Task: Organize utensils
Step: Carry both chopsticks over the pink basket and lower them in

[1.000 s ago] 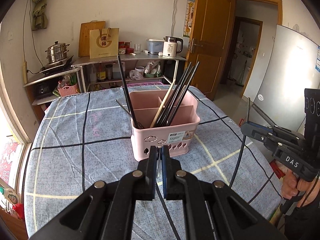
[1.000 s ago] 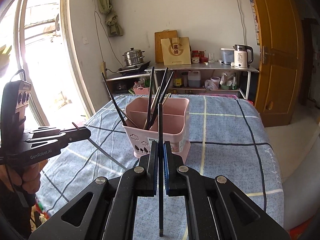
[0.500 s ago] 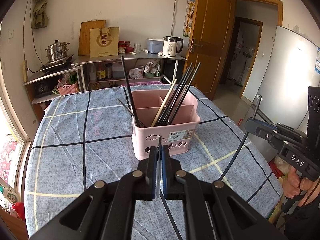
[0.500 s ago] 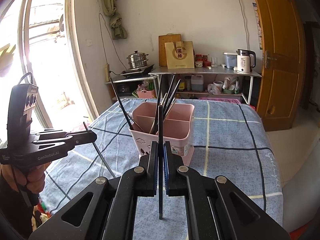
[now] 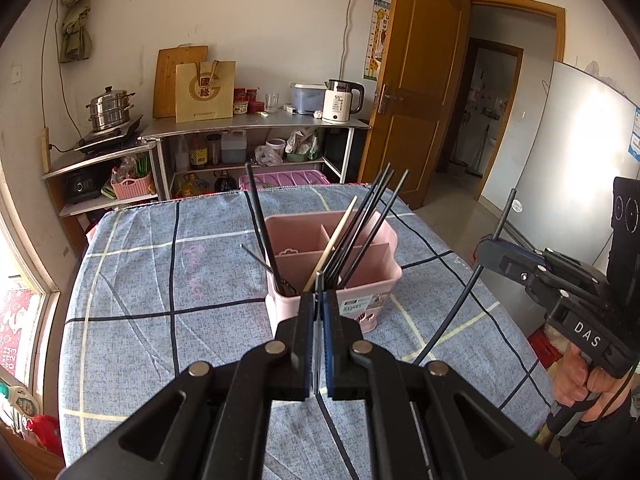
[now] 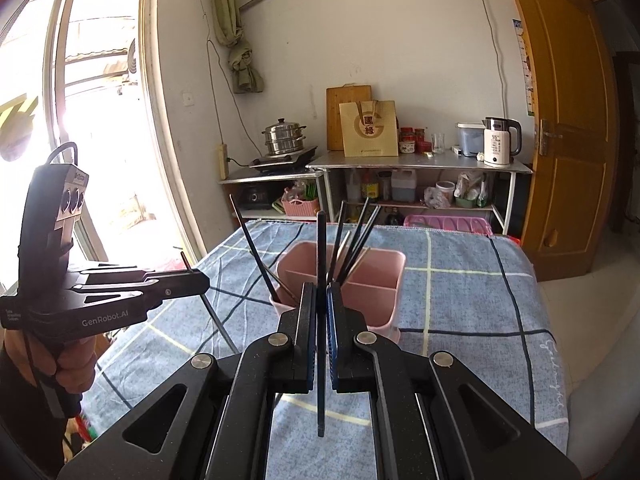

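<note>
Lettering is read in several places: "BASKET" on the label of the pink utensil basket [image 5: 332,264], "DAS" on the body of the right gripper [image 5: 486,250] as seen from the left wrist, "GenRobot.AI" on the body of the left gripper [image 6: 202,282] as seen from the right wrist, "55" on the white kettle [image 5: 340,102] on the shelf behind the basket, and a large "G" on the paper bag [image 5: 205,90] left of the kettle.

The left gripper is closed on a thin dark chopstick [image 6: 216,316], which slants down from its tip toward the blue checked tablecloth [image 5: 160,280] at the left of the basket. The right gripper is closed on a black chopstick [image 6: 321,320], held nearly upright just in front of the basket. Black chopsticks [image 5: 360,232] and one pale one are seen leaning in the basket's compartments, with a single black one [image 5: 262,232] in its left compartment.

Compared with a second ago, both grippers are seen higher above the cloth, the basket sits lower in both views, and the right gripper's chopstick is lifted clear of the table. The grips are unchanged.
</note>
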